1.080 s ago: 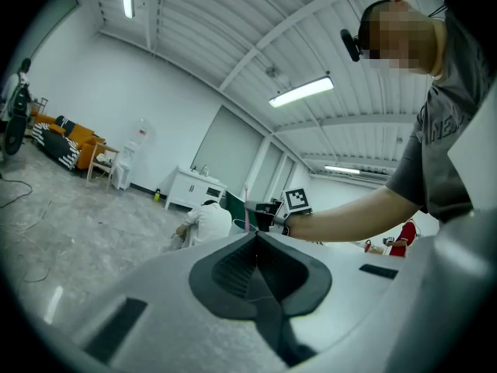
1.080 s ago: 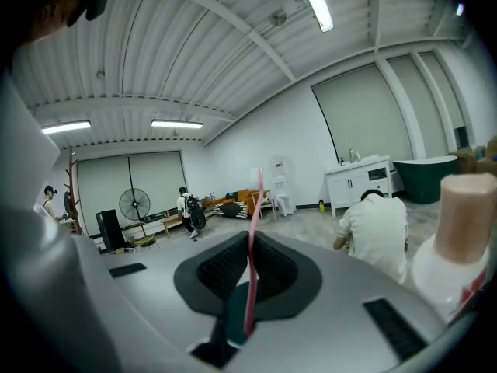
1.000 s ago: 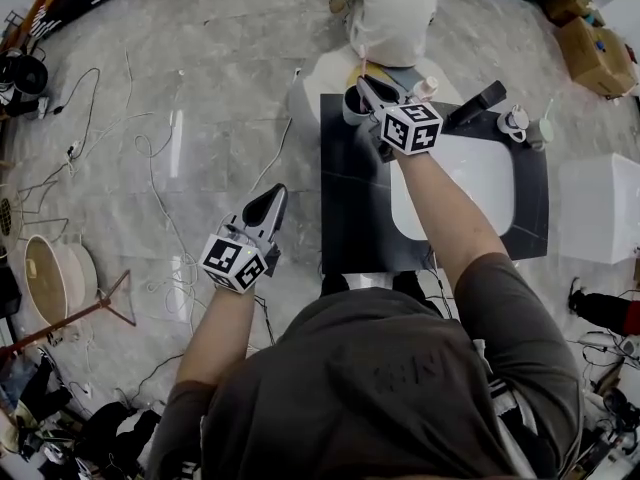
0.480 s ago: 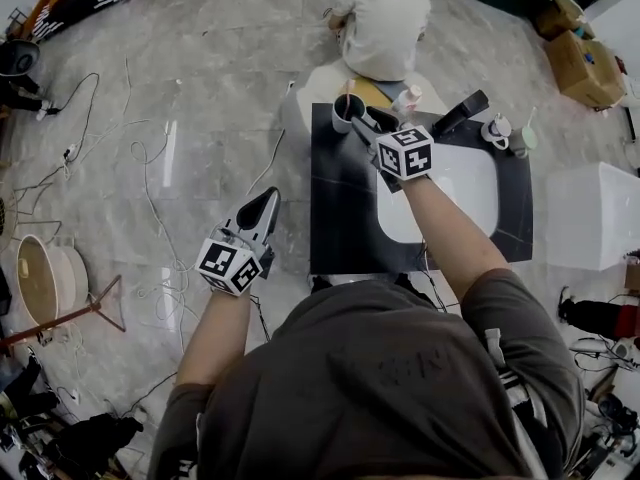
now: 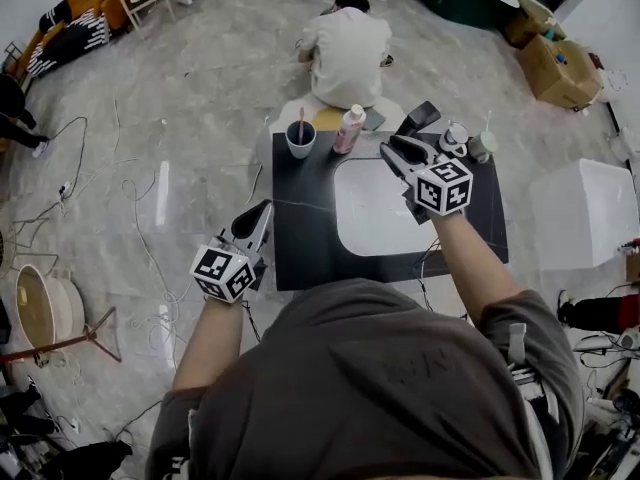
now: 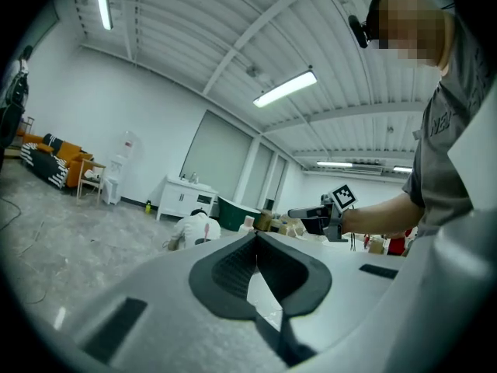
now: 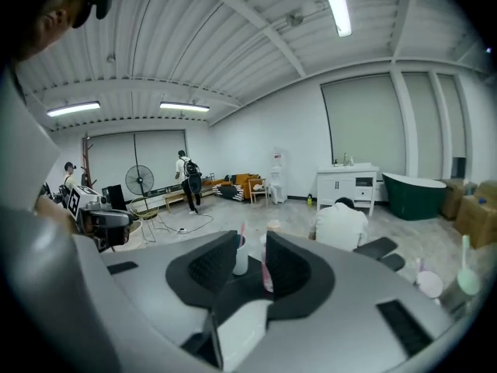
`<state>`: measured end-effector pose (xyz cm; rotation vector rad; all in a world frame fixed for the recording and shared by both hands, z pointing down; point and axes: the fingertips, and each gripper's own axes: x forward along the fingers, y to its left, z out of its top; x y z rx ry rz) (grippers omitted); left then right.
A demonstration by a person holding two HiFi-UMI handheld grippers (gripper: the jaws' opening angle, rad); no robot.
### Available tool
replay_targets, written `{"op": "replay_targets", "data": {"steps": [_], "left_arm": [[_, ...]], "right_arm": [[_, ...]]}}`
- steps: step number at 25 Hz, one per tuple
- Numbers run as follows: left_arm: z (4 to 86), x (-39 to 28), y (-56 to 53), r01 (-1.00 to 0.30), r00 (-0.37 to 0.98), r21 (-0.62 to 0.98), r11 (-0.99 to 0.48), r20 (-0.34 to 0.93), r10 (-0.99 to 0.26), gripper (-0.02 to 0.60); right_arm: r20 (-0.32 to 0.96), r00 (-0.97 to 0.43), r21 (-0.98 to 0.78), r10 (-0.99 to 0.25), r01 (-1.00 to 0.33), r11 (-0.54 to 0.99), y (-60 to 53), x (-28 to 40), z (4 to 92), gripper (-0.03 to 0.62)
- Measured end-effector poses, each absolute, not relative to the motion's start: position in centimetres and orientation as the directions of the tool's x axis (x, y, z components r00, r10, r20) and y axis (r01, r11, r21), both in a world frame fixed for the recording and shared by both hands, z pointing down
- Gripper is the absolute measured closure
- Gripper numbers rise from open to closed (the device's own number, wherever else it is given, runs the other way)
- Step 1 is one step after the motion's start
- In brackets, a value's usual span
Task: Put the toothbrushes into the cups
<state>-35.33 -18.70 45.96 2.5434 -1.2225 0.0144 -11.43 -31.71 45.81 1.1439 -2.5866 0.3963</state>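
Countertop (image 5: 300, 253): toothbrush (image 5: 301, 122) in cup (image 5: 299, 142), apart from right tool (image 5: 392, 149).

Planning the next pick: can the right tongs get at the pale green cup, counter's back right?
Likely yes. The right tongs, open and empty though just narrowing, hang over the rear of the sink; the pale green cup stands close to their right. The white cup beside it crowds the approach.

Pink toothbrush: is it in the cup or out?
In. The toothbrush stands up out of the cup, its lower end inside.
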Motion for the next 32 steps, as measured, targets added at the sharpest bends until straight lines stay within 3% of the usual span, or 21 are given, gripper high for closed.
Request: {"op": "replay_targets", "data": {"steps": [8,15,21,32], "left_arm": [[42.6,-21.7,-20.1,-0.766,0.63,0.256,-0.59,0.115,-0.768,0.577],[41.4,-11.4,-19.4,-0.797,0.587,0.249,-0.55,0.111,-0.802,0.577],[41.6,-8.9,-17.8,-0.813,0.569,0.244,-0.529,0.136,-0.811,0.577],[42.8,-13.3,-17.3,-0.796,0.595,0.242,-0.554,0.152,-0.789,0.577]], "right_arm": [[0.358,-0.641,-0.108,-0.679,-0.751,0.651,-28.9,5.4,42.7,0.534],[0.385,-0.66,-0.118,-0.645,-0.729,0.674,-25.4,15.5,44.0,0.58],[0.402,-0.697,-0.202,-0.594,-0.7,0.685,-22.4,17.5,47.1,0.602],[0.405,-0.66,-0.222,-0.632,-0.742,0.633,-21.6,14.2,48.1,0.603]]}}
